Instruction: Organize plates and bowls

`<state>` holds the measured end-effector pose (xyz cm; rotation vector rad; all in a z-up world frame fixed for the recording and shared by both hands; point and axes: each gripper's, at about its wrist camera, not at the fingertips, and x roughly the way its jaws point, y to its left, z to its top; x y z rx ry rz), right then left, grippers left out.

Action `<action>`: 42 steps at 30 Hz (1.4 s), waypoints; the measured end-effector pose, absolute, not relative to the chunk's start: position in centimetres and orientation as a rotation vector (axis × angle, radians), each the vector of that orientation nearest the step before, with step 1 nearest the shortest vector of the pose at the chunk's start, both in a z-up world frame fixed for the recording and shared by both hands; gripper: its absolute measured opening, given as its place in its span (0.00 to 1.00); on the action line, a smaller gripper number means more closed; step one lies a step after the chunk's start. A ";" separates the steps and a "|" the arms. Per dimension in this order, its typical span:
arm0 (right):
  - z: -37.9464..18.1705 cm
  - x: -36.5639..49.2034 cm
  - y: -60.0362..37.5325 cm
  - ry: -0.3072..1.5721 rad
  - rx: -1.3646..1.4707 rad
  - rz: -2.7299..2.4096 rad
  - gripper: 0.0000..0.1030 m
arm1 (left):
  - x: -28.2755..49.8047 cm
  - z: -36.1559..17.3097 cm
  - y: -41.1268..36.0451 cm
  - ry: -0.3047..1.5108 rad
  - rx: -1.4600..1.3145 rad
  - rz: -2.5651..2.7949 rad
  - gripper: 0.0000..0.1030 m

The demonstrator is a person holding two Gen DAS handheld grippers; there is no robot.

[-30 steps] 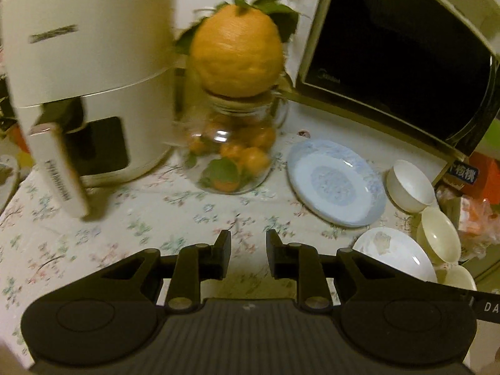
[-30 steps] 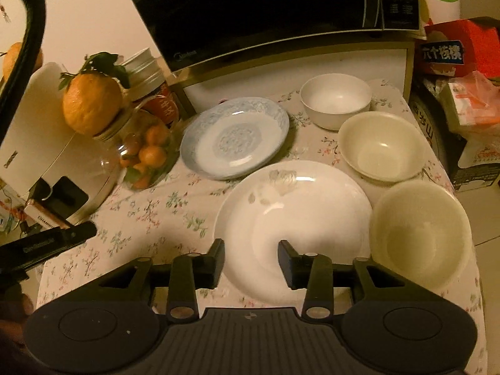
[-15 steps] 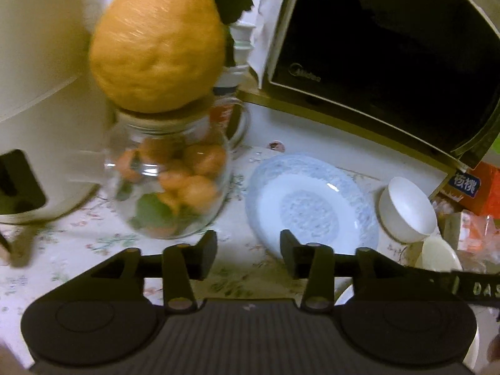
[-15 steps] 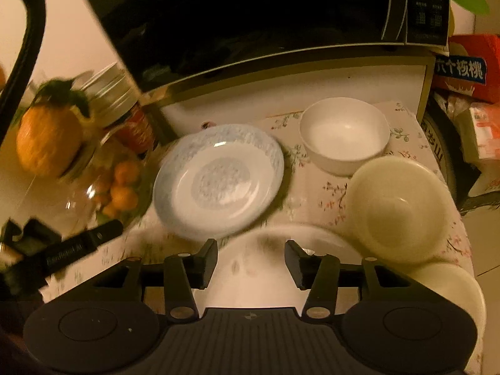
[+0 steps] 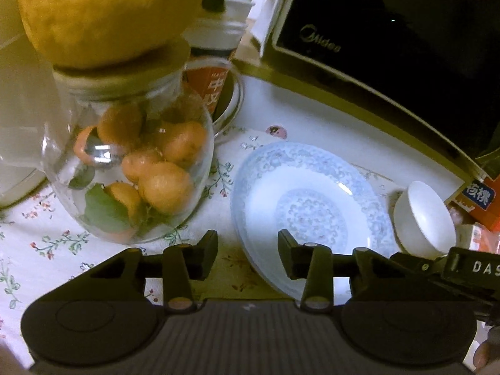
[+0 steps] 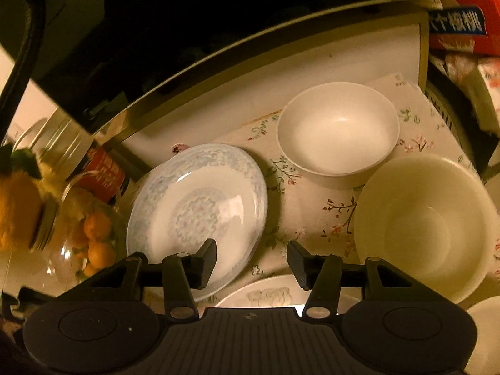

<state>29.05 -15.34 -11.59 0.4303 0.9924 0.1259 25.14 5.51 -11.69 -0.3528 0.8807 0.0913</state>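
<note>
A blue-patterned plate [image 5: 312, 209] lies on the flowered tablecloth in front of the microwave; it also shows in the right wrist view [image 6: 197, 212]. My left gripper [image 5: 247, 256] is open, its jaws straddling the plate's near left rim just above it. My right gripper [image 6: 251, 264] is open over the plate's right edge. A white bowl [image 6: 339, 132] stands behind, also in the left wrist view [image 5: 422, 218]. A cream bowl [image 6: 428, 225] sits at the right. A large white plate [image 6: 265, 293] lies under my right gripper.
A glass jar of small oranges [image 5: 134, 168] topped by a big citrus fruit [image 5: 106, 12] stands left of the plate. A black microwave [image 5: 390, 47] fills the back. A red can [image 6: 100, 168] and red boxes [image 6: 462, 22] stand around. Another white bowl's rim [image 6: 487, 328] shows at far right.
Both grippers moved forward toward the blue-patterned plate and opened a little wider. The white appliance has slid out of the left view.
</note>
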 end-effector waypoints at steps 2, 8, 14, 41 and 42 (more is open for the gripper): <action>-11.8 29.3 -15.3 0.988 0.434 0.121 0.49 | 25.3 -12.1 5.8 0.885 -0.366 0.091 0.32; -12.7 30.1 -14.6 0.994 0.433 0.127 0.41 | 26.0 -13.0 6.2 0.884 -0.402 0.080 0.23; -13.7 30.5 -14.1 1.016 0.449 0.127 0.24 | 26.4 -13.6 6.0 0.892 -0.426 0.070 0.17; -12.1 29.5 -14.4 1.014 0.431 0.112 0.13 | 25.0 -11.0 6.1 0.879 -0.419 0.054 0.10; -11.8 29.3 -14.5 1.009 0.431 0.115 0.13 | 24.7 -10.6 6.2 0.876 -0.422 0.051 0.10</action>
